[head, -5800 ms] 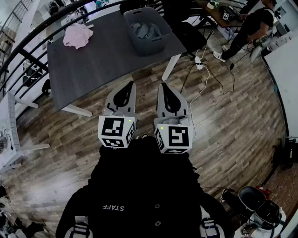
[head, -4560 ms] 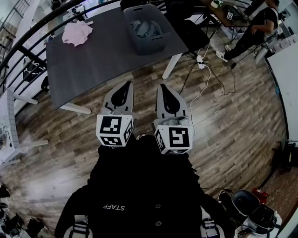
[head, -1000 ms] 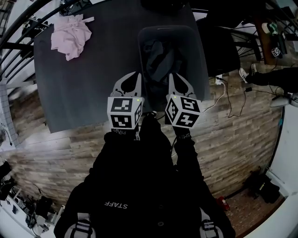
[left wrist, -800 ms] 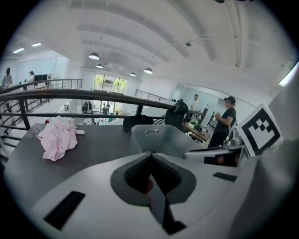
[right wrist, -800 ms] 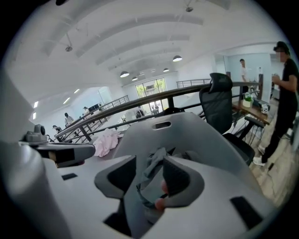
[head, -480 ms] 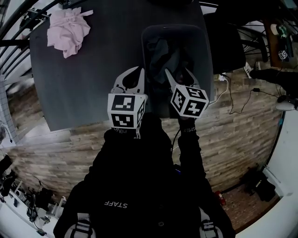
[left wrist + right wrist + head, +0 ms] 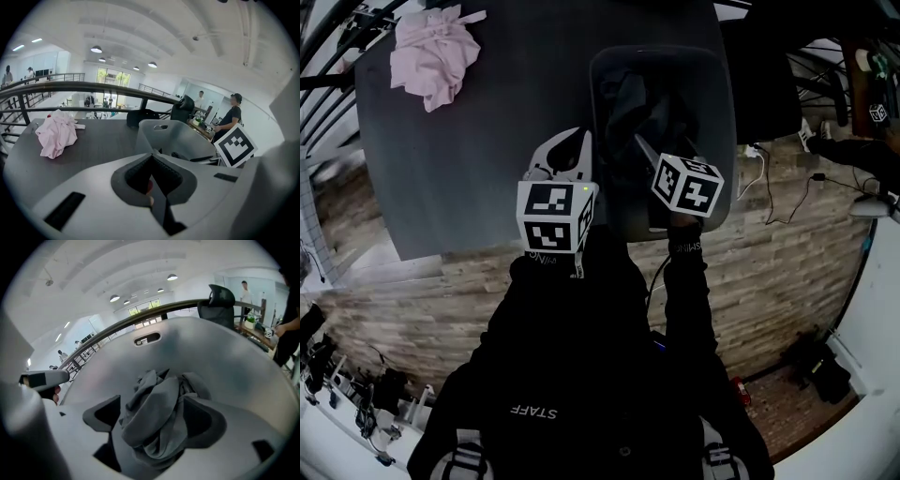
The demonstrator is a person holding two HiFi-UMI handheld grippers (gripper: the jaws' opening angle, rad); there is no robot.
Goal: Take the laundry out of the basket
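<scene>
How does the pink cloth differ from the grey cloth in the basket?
The pink cloth lies on the bare table; the grey cloth sits inside the basket. Nothing touches the pink cloth; the right gripper, jaws just opened, straddles the grey cloth. Both are crumpled.

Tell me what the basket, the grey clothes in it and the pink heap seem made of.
Basket: likely moulded plastic, matt grey; smooth one-piece walls, cut-out handle slot.
Grey clothes: soft fabric, perhaps jersey knit; limp folds and creases.
Pink heap: thin light cloth, crumpled; weave not readable.
</scene>
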